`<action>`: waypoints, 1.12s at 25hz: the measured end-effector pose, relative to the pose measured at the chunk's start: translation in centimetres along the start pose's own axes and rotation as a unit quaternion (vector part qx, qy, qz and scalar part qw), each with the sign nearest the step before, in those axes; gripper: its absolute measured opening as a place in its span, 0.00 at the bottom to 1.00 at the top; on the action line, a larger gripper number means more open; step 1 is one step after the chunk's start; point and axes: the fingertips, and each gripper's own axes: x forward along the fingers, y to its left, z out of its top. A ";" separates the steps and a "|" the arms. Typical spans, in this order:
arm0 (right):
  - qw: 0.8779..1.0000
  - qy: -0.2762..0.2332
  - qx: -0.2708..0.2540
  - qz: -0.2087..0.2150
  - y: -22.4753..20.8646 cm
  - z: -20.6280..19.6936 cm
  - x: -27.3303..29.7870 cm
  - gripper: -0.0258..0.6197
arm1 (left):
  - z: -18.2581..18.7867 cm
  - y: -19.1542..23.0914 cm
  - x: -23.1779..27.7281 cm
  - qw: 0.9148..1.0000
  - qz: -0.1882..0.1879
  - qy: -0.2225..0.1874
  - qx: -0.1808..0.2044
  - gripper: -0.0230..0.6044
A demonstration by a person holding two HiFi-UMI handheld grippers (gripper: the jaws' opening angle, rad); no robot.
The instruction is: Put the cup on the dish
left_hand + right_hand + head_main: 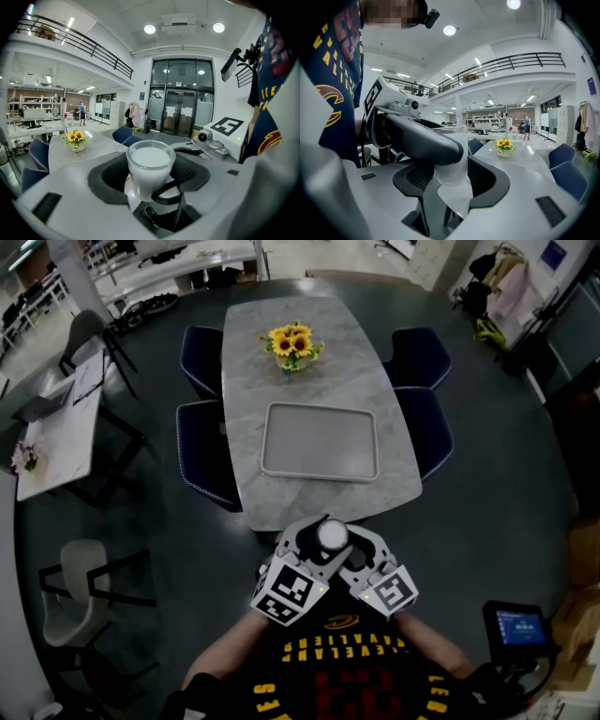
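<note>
The left gripper [312, 547] and the right gripper [354, 549] both have their jaws squeezed on the white cup [331, 534]. The cup is in the air, well apart from the tray [319, 441].

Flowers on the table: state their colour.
Yellow petals with dark centres; the flowers show best in the head view.
</note>
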 end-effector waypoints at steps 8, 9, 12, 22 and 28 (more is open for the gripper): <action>1.000 -0.019 -0.004 0.015 0.2 1.2 1.0 0.40 | 0.9 0.9 -0.8 1.000 0.024 0.004 0.016 0.46; 1.000 -0.019 -0.003 0.017 0.2 1.3 1.0 0.40 | 0.9 1.0 -0.8 1.000 0.026 0.004 0.016 0.46; 0.999 -0.021 -0.006 0.025 0.2 1.3 1.3 0.40 | 0.7 1.2 -0.8 0.999 0.033 0.007 0.015 0.46; 0.998 -0.021 -0.003 0.055 -7.3 0.9 3.9 0.40 | 2.3 6.0 5.7 0.998 0.060 0.010 -0.004 0.46; 0.998 -0.007 -0.009 0.068 -11.1 0.6 5.7 0.40 | 2.9 8.9 8.8 0.997 0.069 0.008 -0.018 0.46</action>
